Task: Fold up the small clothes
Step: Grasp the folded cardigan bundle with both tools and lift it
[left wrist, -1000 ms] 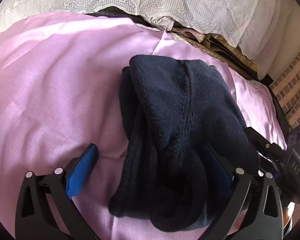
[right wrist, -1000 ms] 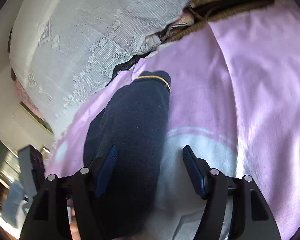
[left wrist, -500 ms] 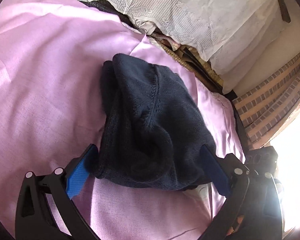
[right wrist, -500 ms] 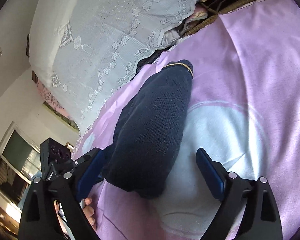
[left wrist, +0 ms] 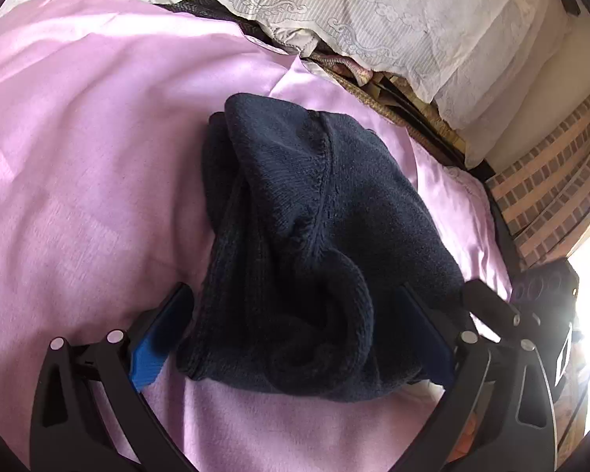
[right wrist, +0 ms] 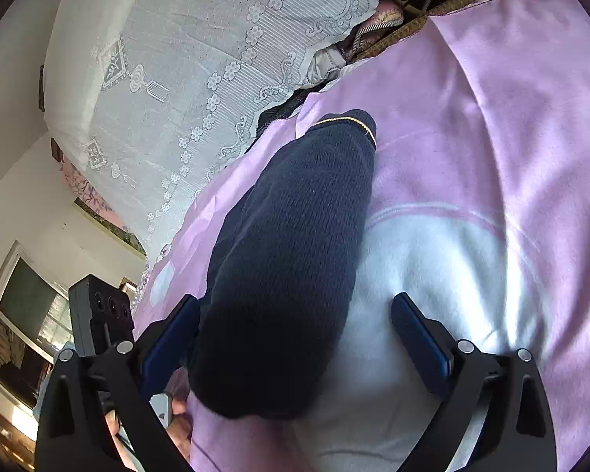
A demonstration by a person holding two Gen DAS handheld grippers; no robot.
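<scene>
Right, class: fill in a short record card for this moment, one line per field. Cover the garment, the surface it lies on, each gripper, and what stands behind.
garment: dark navy knitted garment, folded into a thick bundle, a thin yellow line at its far end
surface: pink blanket with a white patch
left gripper: open, blue pads either side of the bundle's near end
right gripper: open, jaws have just been opening; bundle lies between them, nearer the left pad
behind: white lace cover
fold status: bundle lies folded on the blanket

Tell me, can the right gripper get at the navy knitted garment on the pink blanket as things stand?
Probably yes. The right gripper has just opened wide, and the navy knitted garment lies between its fingers with nothing covering it.
</scene>
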